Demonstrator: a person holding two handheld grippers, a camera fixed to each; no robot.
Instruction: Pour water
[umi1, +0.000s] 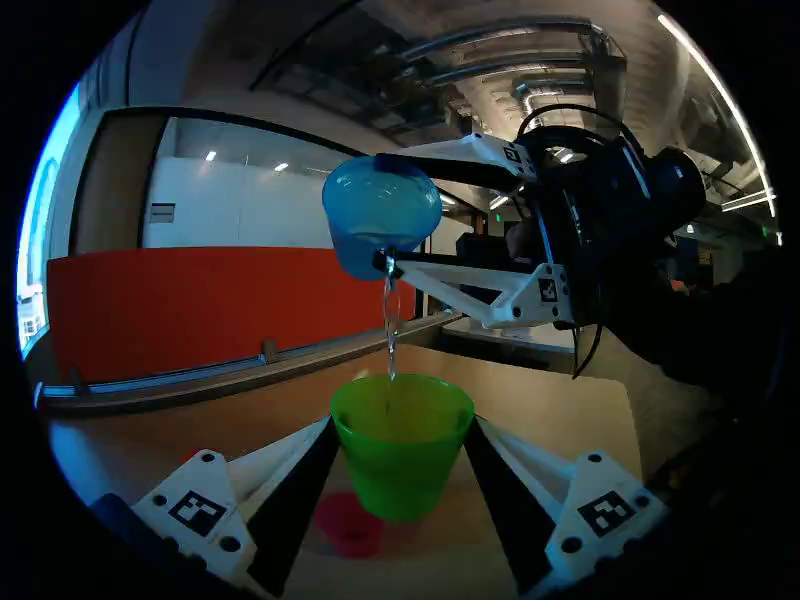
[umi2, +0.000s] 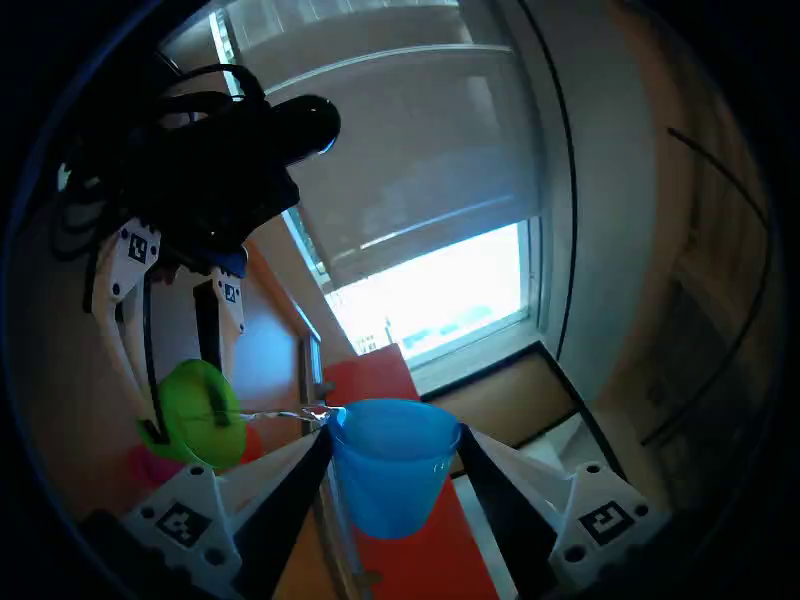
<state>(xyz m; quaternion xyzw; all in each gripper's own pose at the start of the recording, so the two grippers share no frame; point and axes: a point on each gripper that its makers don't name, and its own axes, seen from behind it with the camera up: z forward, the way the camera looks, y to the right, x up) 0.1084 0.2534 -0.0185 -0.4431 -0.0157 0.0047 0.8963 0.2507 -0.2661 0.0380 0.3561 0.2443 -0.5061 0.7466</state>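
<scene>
Right claw (umi2: 392, 442) grasps the tilted blue cup (umi2: 390, 485), left claw (umi1: 400, 438) the green cup (umi1: 402, 478); the thin stream (umi1: 390, 335) falls near its rim, so a wobble could wet the table (umi1: 560, 400).

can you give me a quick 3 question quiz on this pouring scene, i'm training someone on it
1. True or false: the blue cup is held upright.
2. What grips the green cup? A) a bare hand B) the left gripper C) a metal stand
3. Fill the blank: the water stream falls from the blue cup into the ___ cup.
Key: 1 false, it is tipped to pour; 2 B; 3 green.
</scene>
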